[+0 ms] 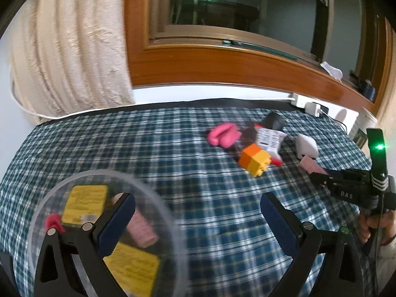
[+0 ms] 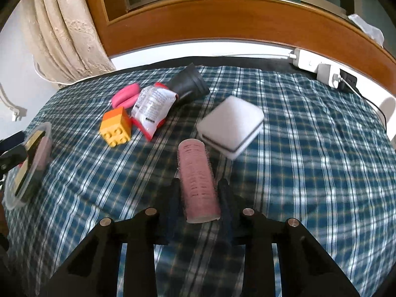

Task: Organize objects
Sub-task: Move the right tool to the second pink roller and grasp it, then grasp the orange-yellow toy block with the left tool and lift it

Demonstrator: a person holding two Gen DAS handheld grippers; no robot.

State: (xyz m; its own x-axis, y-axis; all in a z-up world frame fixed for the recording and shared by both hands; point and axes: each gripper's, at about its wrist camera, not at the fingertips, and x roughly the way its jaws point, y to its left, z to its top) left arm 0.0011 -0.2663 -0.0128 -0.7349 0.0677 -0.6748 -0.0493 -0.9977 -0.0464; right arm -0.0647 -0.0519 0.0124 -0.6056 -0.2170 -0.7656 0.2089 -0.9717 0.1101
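Note:
My right gripper is shut on a pink hair roller, held just above the checked cloth; in the left wrist view it shows at the right edge. My left gripper is wide open with only cloth between its fingers, and its left finger overlaps a clear round container. Inside are yellow packs, another pink roller and something red. Loose on the cloth lie an orange-yellow brick, a pink soap-like piece, a white-and-red packet, a black cup on its side and a white pad stack.
The table's far edge meets a white wall under a wooden window frame. A curtain hangs at the back left. A power strip with a charger and cable lies at the back right. A hand grips the right tool.

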